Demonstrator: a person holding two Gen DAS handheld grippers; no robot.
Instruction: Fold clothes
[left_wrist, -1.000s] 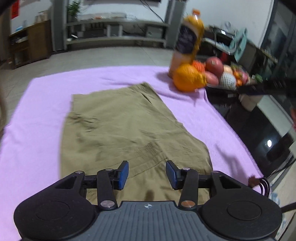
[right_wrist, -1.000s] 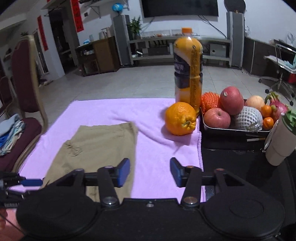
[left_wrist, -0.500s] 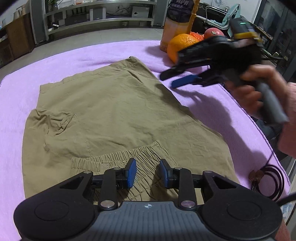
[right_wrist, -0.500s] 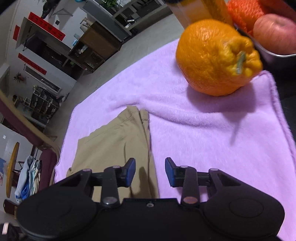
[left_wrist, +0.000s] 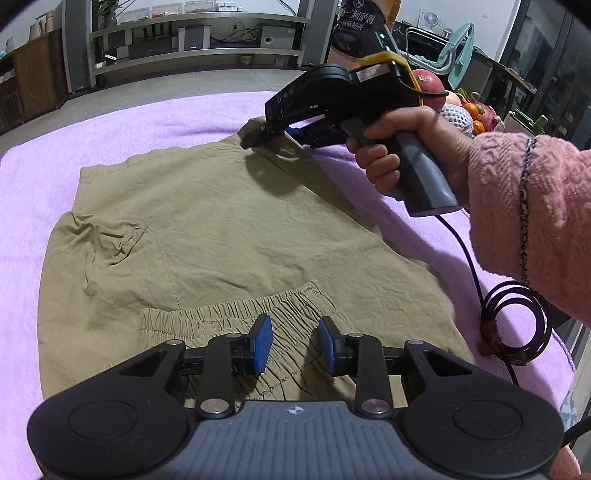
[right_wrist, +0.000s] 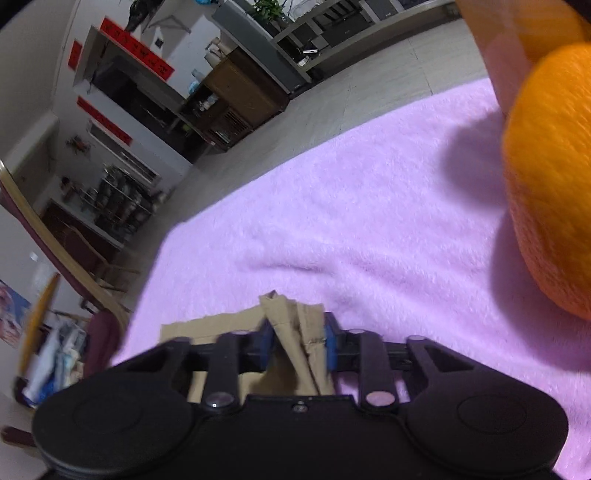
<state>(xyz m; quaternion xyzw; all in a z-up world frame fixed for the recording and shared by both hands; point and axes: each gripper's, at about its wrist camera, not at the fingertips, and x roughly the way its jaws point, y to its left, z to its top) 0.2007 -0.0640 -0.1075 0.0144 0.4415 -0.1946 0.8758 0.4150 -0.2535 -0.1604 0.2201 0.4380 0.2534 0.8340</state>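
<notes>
A: Where are the khaki shorts lying?

B: Flat on the purple blanket, with the big orange off past their far right corner. Their elastic waistband is at the near edge and the leg hems at the far edge, so the long axis runs from near to far.

A: Starting at the left, what is the left gripper doing?

B: It hovers low over the waistband with its blue pads apart. Cloth lies beneath and between them, but I see no pinch.

A: And the right gripper?

B: It is at the far right hem corner, on the side toward the orange. Its jaws have just been closing, and a bunched fold of hem now stands clamped between the pads.

A: So what does the fold turn on?

B: By my reading, the hem sits directly far of the waistband along that long axis, so the right hand would have to carry its corner back toward the left one. The left would need a grip first.
</notes>
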